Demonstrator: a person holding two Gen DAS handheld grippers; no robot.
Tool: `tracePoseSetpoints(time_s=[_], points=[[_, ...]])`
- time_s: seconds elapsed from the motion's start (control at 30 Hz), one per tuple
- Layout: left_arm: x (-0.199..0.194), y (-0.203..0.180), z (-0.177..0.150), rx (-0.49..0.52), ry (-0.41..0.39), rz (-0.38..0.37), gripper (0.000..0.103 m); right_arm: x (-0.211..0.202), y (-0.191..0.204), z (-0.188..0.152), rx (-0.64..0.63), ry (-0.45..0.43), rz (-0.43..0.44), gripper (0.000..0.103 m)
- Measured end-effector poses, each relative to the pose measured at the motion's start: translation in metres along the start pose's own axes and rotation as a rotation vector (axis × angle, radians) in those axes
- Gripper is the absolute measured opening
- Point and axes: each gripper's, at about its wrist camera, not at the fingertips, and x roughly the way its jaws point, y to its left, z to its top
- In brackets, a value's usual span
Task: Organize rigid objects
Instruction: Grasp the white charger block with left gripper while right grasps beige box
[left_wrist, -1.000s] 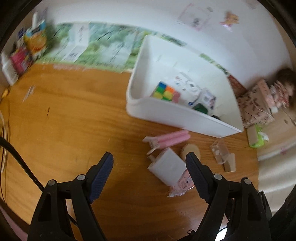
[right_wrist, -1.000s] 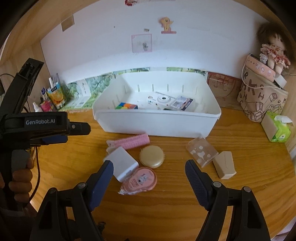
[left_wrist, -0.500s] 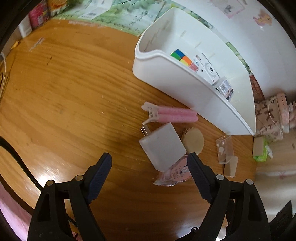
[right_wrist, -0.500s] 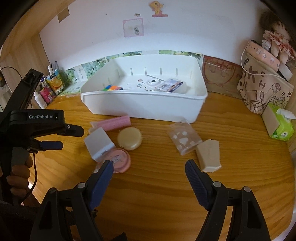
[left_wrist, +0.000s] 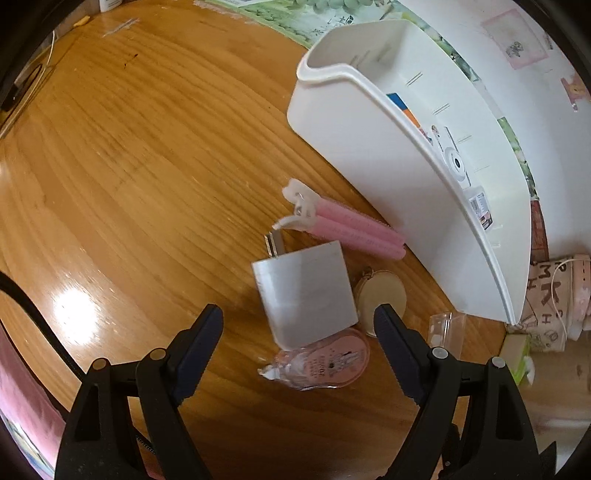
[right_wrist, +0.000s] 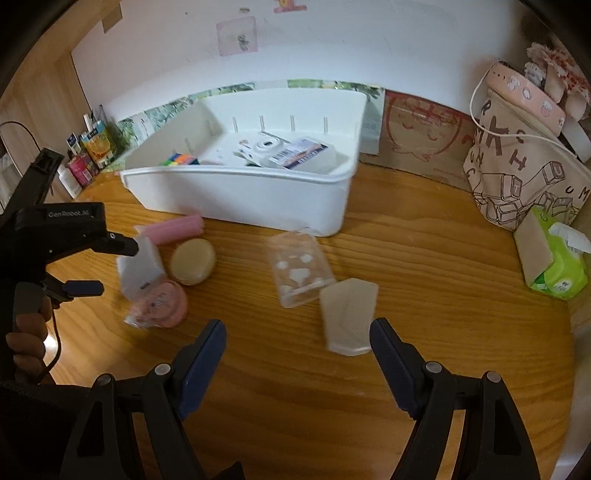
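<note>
Two hand-held grippers over a wooden tabletop (left_wrist: 122, 155), both with jaws spread wide and nothing between them. Left gripper (left_wrist: 298, 321) poised just above a white square plug-in charger (left_wrist: 304, 291), metal prongs pointing away toward a pink twin-roller hair clip (left_wrist: 351, 230). Charger lying partly over a pink round item in clear wrapping (left_wrist: 325, 363), and touching or nearly touching a beige round compact (left_wrist: 382, 301) at its right side. Hair clip lying just beside the near wall of a white rectangular plastic bin (left_wrist: 376, 155).

Right gripper (right_wrist: 297, 338) open as well, hovering low over a beige faceted block (right_wrist: 347, 314) that sits near its right finger. Clear plastic case with white shapes inside (right_wrist: 297, 271) touching the block's far corner, close to the bin's front wall. Inside the bin: a multicoloured puzzle cube (right_wrist: 179, 160) at the left, a white compact camera (right_wrist: 264, 147) in the middle, a small printed box (right_wrist: 299, 155) beside it.

At the table's right edge, seen from the right wrist: a green tissue pack (right_wrist: 557, 266) and a printed canvas bag (right_wrist: 524, 173). Small cartons and bottles (right_wrist: 90, 155) lined up against the wall at far left.
</note>
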Motion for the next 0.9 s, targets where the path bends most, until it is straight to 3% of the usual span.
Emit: tracePoseSetpoints(time_s=[0.37, 0.9], points=[[0.02, -0.012, -0.004, -0.048, 0.003, 0.053, 0.086, 0.038, -0.029, 0.002, 0.028, 0.117, 0.057, 0.081], [0.035, -0.018, 0.016, -0.061, -0.025, 0.107, 0.085, 0.065, -0.023, 0.009, 0.003, 0.183, 0.06, 0.08]])
